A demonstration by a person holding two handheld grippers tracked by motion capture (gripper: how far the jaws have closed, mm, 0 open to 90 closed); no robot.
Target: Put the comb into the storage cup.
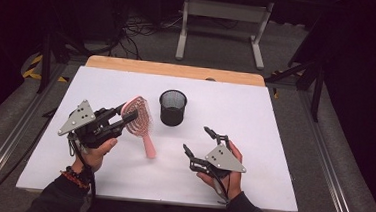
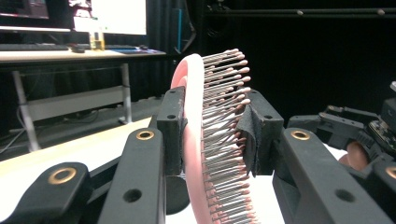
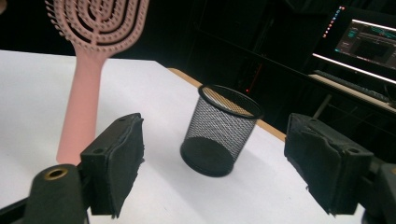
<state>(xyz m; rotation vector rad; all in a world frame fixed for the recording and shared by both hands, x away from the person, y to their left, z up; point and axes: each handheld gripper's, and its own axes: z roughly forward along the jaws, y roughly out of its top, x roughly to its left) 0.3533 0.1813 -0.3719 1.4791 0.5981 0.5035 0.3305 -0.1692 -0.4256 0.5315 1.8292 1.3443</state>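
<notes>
White board (image 1: 255, 120) is covering the table, and nearest the person the right gripper (image 1: 204, 140) is hovering with its jaws spread apart and nothing between them. Beside it, the left gripper (image 1: 125, 117) is clamping the head of a pink hairbrush (image 1: 140, 120), handle slanting down to the board. Farther back, a black mesh cup (image 1: 172, 107) is standing upright, well apart from both.

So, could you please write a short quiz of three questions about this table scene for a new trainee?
1. True or false: the left gripper is shut on the pink hairbrush.
2. Where is the black mesh cup? A) lying on its side B) upright on the white table C) held
3. What does the right gripper hold?

Key: 1 true; 2 B; 3 nothing, its jaws stand open.
</notes>
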